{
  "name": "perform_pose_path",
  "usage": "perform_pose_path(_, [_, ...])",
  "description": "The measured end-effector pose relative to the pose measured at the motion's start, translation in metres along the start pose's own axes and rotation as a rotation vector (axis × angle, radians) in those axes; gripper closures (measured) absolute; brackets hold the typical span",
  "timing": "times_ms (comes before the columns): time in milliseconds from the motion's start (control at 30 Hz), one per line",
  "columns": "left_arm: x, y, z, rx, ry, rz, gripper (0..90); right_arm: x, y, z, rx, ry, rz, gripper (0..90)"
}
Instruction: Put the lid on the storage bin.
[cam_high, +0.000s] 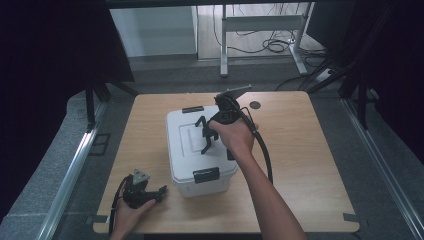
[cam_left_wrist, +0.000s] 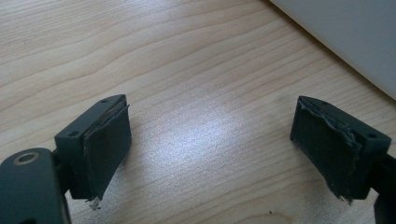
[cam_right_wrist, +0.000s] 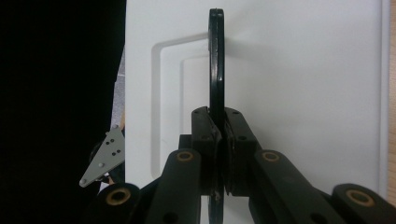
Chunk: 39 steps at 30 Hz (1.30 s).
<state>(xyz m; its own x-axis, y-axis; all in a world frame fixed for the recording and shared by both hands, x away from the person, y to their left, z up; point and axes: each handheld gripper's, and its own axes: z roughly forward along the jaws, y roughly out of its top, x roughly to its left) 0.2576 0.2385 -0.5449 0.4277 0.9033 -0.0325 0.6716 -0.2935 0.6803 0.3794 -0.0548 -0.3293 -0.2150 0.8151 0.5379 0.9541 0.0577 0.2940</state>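
Black handle (cam_right_wrist: 216, 60), clamped upright in right hand-held gripper (cam_right_wrist: 219, 140), above white box lid (cam_right_wrist: 303, 84)

A white box (cam_high: 200, 150) with black latches (cam_high: 206, 174) is sitting on the pale wood-grain table (cam_high: 300, 165). The black handle (cam_right_wrist: 216, 60) is standing out against the white lid (cam_right_wrist: 299, 84). Both grippers, left (cam_left_wrist: 210, 144) and right (cam_right_wrist: 219, 135), are showing black, with brass-coloured pivots.
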Motion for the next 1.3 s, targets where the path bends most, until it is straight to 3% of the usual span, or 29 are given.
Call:
perform_pose_path(300, [0.0, 0.0, 0.0, -0.002, 0.0, 0.001, 12.2, -0.003, 0.002, 0.014, 0.011, -0.033, 0.023, 84.9])
perform_pose_path(1100, [0.0, 0.0, 0.0, 0.0, -0.002, -0.001, 12.1, -0.008, -0.001, 0.032, 0.029, -0.048, 0.045, 84.5])
perform_pose_path(1233, [0.0, 0.0, 0.0, 0.0, -0.003, 0.0, 12.2, -0.011, -0.002, 0.031, 0.016, -0.011, 0.025, 77.2])
perform_pose_path(1300, [0.0, 0.0, 0.0, 0.0, -0.003, 0.0, 12.2, -0.011, -0.003, 0.029, -0.005, 0.016, 0.007, 68.8])
